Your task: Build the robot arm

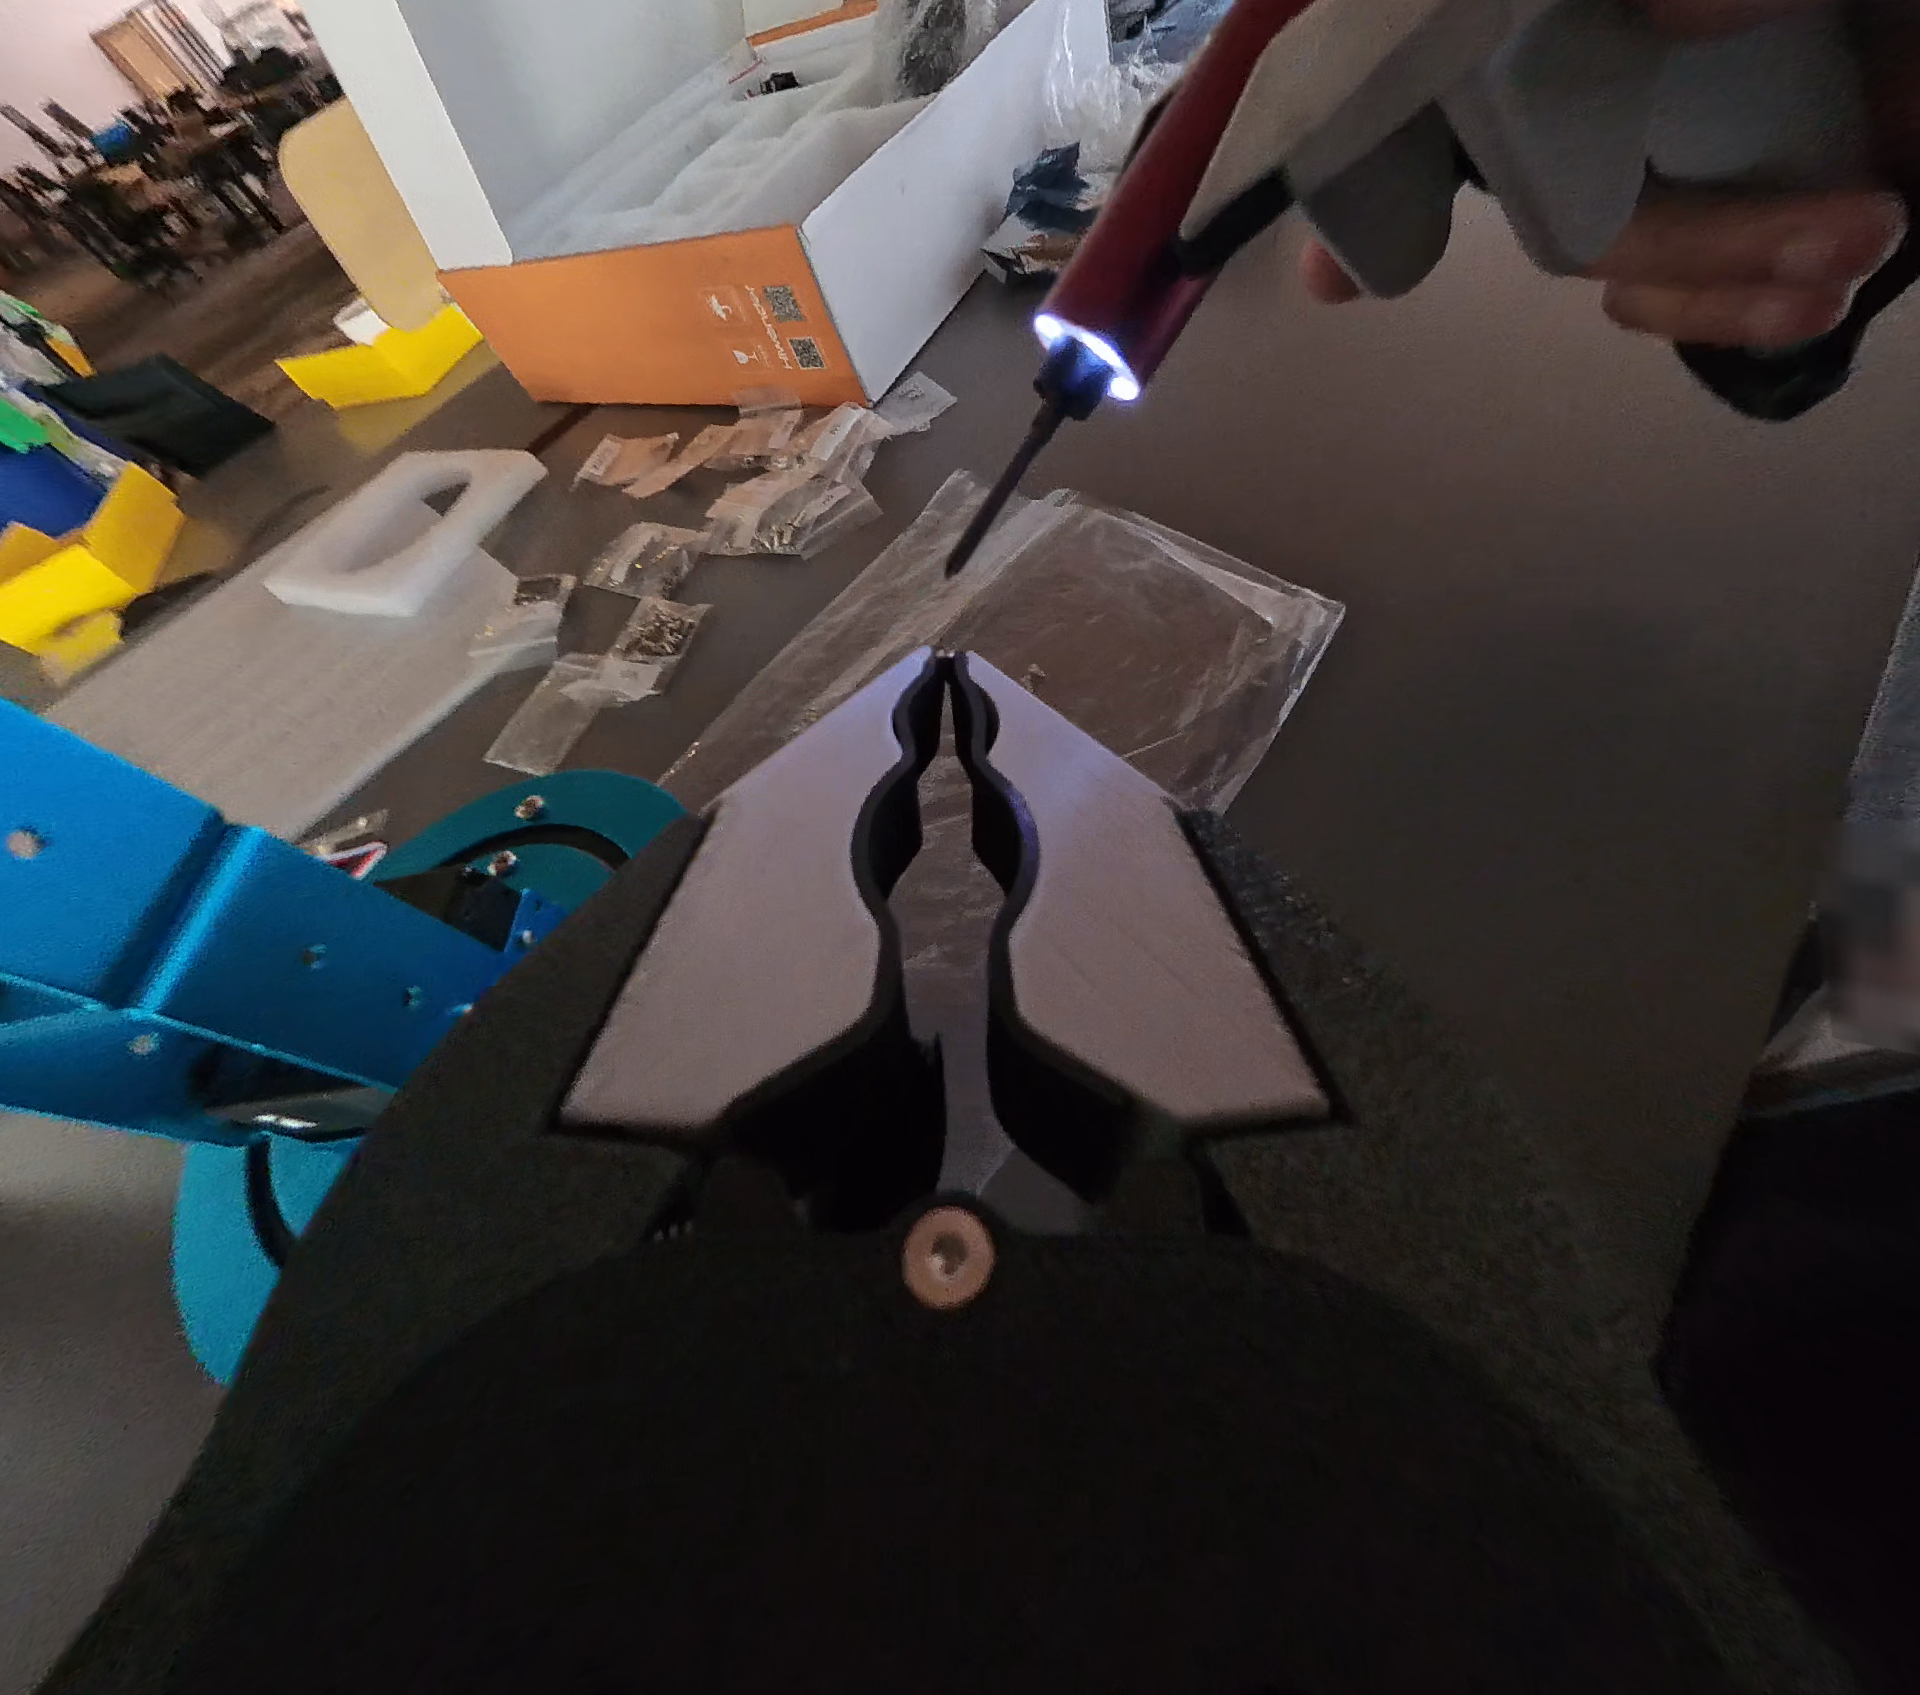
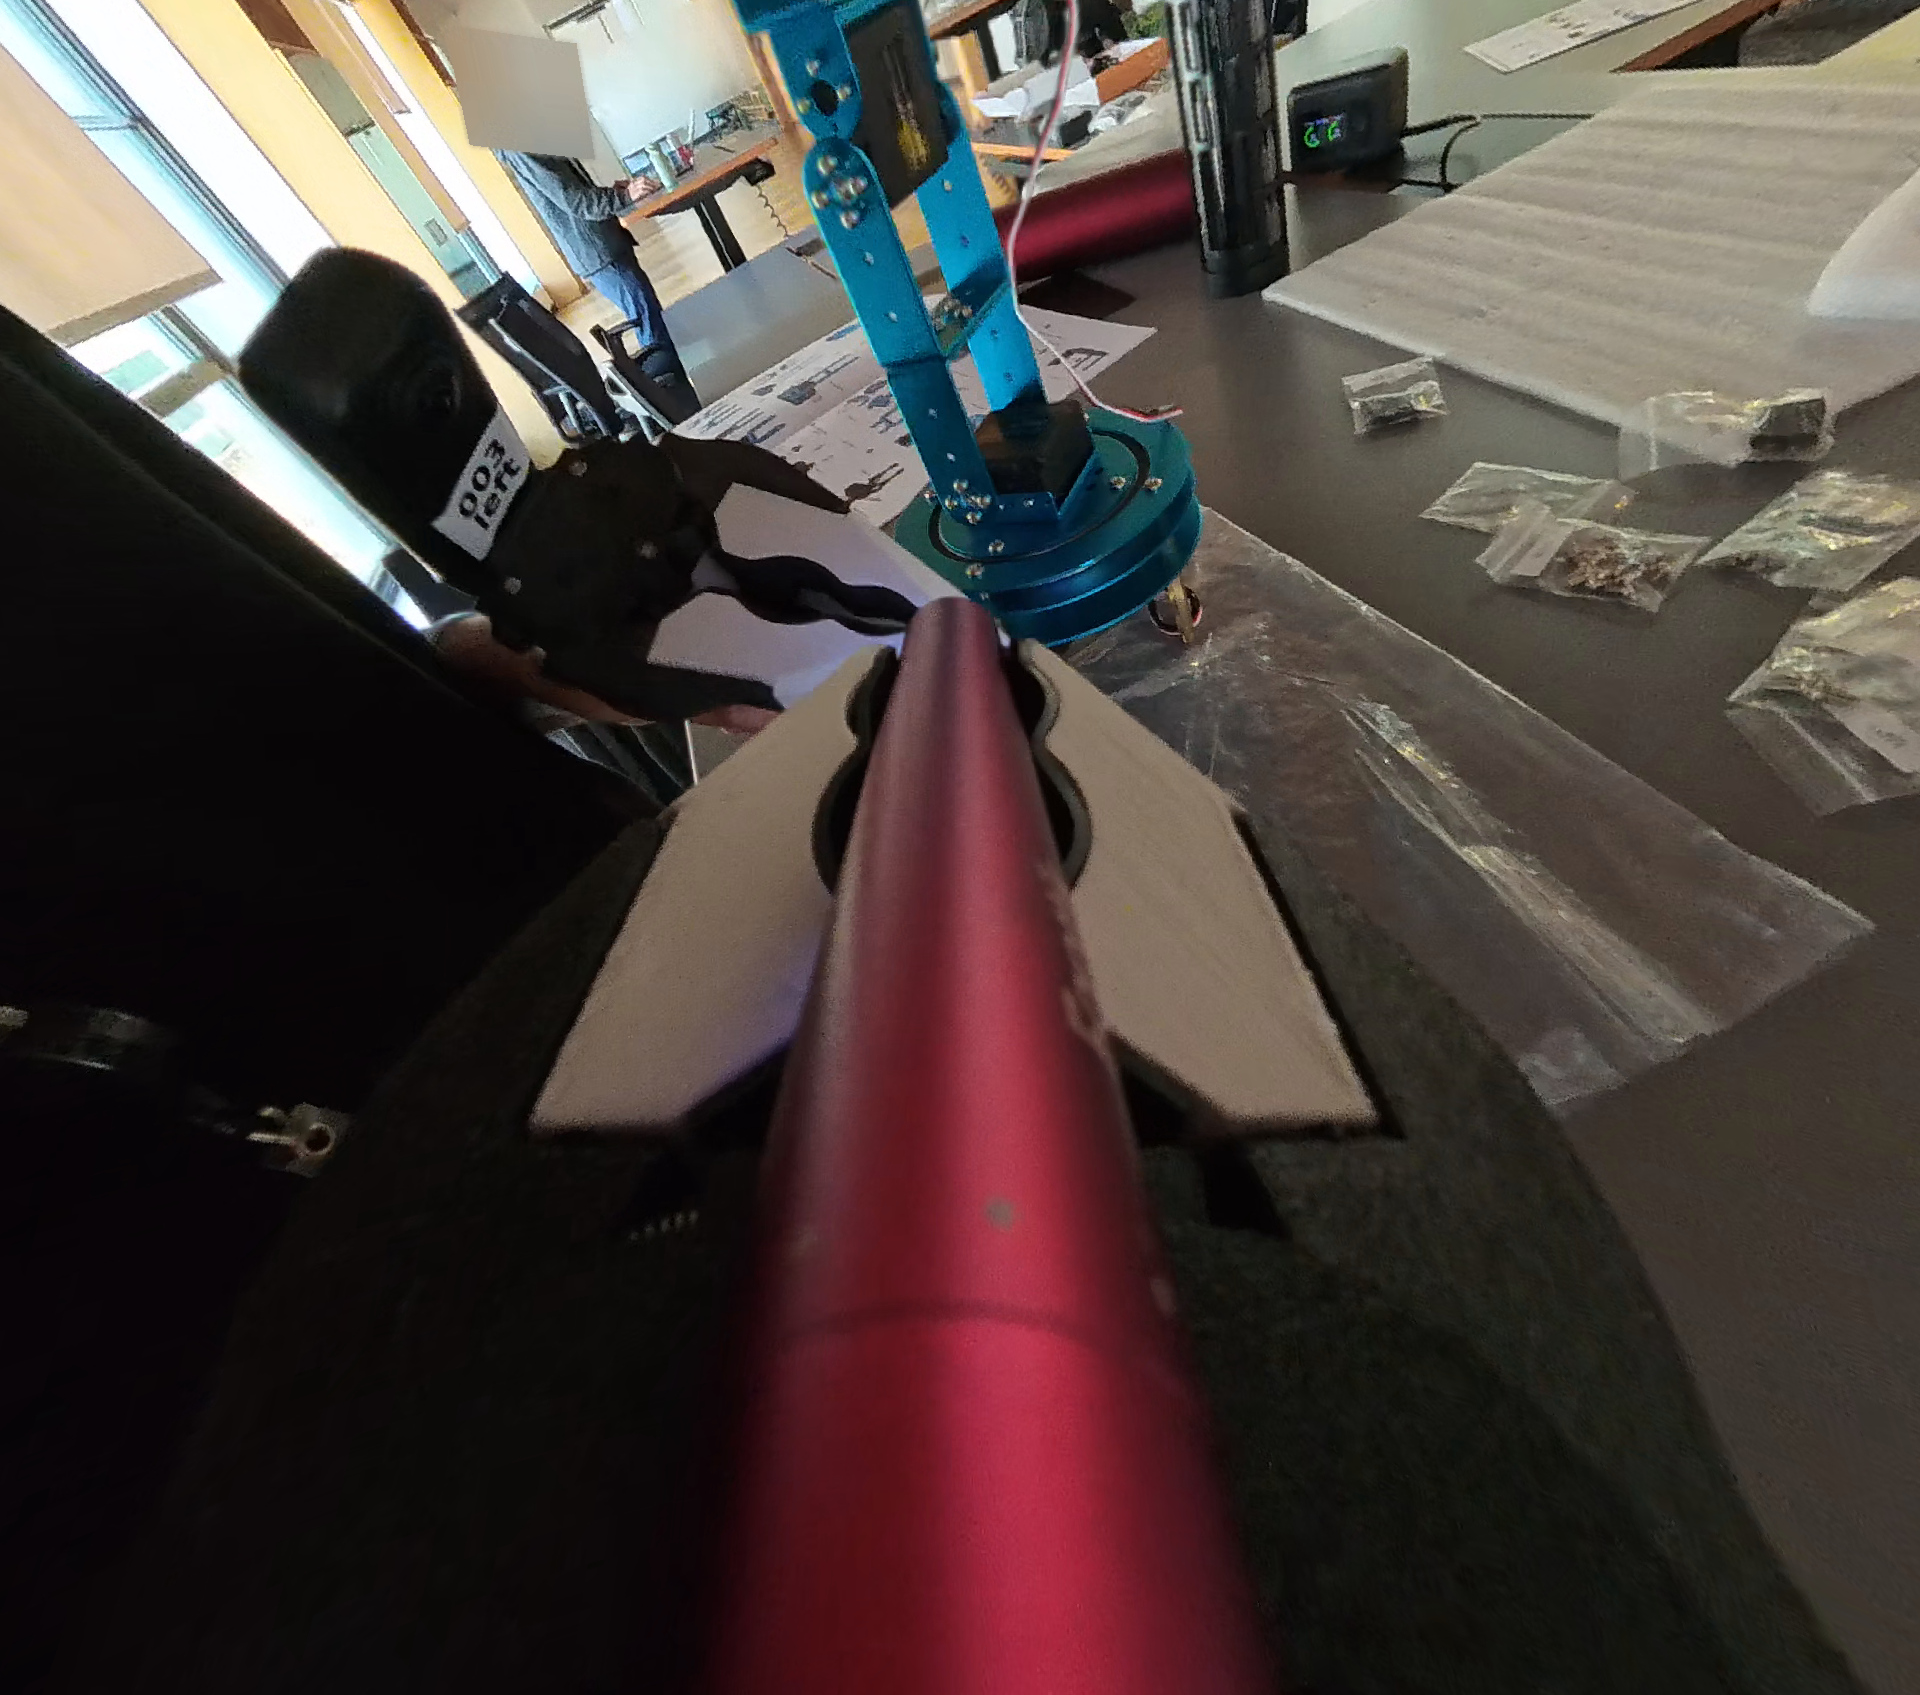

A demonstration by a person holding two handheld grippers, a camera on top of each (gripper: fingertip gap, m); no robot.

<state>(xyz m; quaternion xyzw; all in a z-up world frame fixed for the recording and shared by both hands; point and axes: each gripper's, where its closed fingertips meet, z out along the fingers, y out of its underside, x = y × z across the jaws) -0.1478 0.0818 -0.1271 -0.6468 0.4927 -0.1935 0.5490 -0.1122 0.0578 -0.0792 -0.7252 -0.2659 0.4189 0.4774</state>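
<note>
**Red driver in one tool, tiny bit of hardware in the other**

Right up close, the red electric screwdriver (image 2: 966, 1074) fills the right wrist view, lying along the right tool (image 2: 954, 622), whose fingers are clamped on its barrel. From the left wrist view its ring light is on and the thin black bit (image 1: 997, 492) hangs in the air, pointing down toward a clear plastic bag (image 1: 1132, 606) flat on the dark surface (image 1: 1558, 710).

Left tool (image 1: 943, 658) has its fingers drawn together at the tips, and there's a tiny pale speck pinched there, too small to say what. It hovers just below the bit, not touching.

Blue metal robot arm (image 2: 935, 357) stands on its round base beside the bag, partly assembled by the look of it. Little parts bags (image 1: 665, 565) and an orange-and-white box (image 1: 727, 315) sit further off.
</note>
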